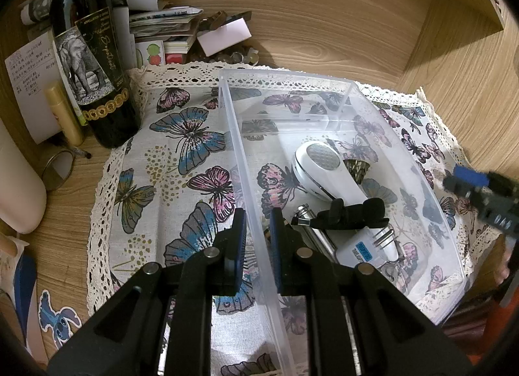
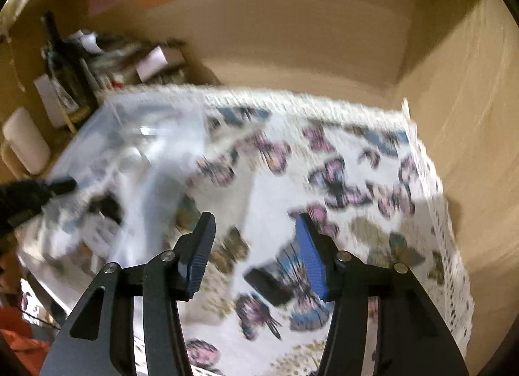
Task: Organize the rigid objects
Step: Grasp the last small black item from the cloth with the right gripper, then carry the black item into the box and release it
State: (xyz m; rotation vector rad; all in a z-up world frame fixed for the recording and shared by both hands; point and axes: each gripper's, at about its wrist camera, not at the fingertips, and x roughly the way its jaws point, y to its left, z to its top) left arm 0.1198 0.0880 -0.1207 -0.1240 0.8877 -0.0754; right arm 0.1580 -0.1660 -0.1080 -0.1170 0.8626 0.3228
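Wooden alcove, butterfly cloth [image 1: 181,162] spread underneath. Clear bin [image 1: 356,106] sat on it, holding white lint shaver [image 1: 319,170], steel tube, black strap. Left gripper [image 1: 258,223] pinched bin's near wall; thin plastic, likely flexes. Right gripper [image 2: 256,246] gaped, empty, over small dark object [image 2: 267,285], blurred

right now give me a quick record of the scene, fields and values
surface: butterfly cloth on a wooden desk
bin: clear plastic bin on the cloth
bin contents: white shaver, black strap, metal tube, white plug
left gripper: jaws astride the bin's left wall, closed or nearly closed on it
right gripper: open, empty, above the cloth; view blurred
loose item: small black object on the cloth below the right gripper
bystander: wine bottle left of the bin
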